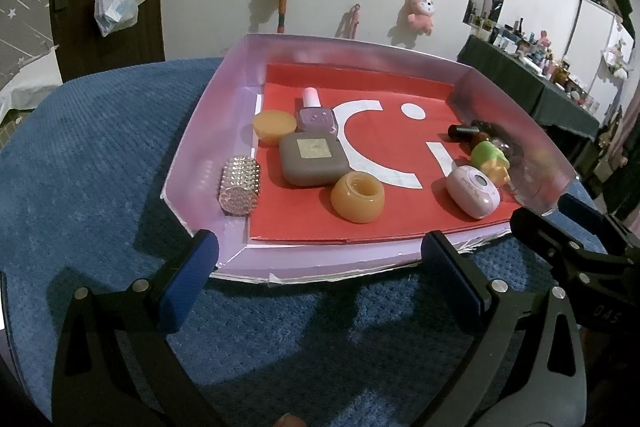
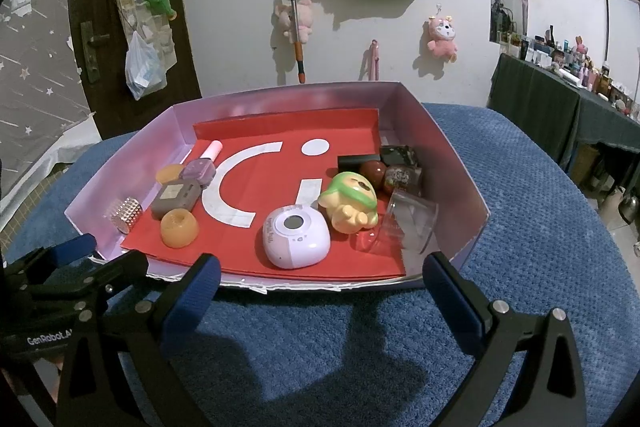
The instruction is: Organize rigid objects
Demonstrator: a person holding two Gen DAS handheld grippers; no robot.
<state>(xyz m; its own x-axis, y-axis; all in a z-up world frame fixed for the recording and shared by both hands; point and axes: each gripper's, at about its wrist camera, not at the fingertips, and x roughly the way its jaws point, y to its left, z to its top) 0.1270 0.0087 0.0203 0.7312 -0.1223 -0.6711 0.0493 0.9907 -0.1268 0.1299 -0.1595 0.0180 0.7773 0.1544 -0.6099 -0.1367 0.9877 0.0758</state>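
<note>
A lilac box (image 1: pixel 352 49) (image 2: pixel 464 187) with a red liner sits on a blue cloth. At its left lie a studded silver cylinder (image 1: pixel 239 185) (image 2: pixel 125 214), a grey-brown square case (image 1: pixel 314 158) (image 2: pixel 176 198), two orange jelly cups (image 1: pixel 357 196) (image 2: pixel 179 228), and a purple nail polish bottle (image 1: pixel 314 115) (image 2: pixel 200 169). At its right lie a pink-white oval device (image 1: pixel 474 191) (image 2: pixel 297 237), a green-capped yellow toy (image 1: pixel 490 159) (image 2: pixel 352 205), a clear cup (image 2: pixel 408 223) and dark bottles (image 2: pixel 384 169). My left gripper (image 1: pixel 320 267) and right gripper (image 2: pixel 320 285) are open and empty at the box's near edge.
The blue cloth (image 1: pixel 80 167) (image 2: pixel 540 227) covers the round surface around the box. The right gripper shows at the right of the left wrist view (image 1: pixel 568 247); the left gripper shows at the left of the right wrist view (image 2: pixel 60 271). A cluttered dark table (image 2: pixel 560 95) stands at right.
</note>
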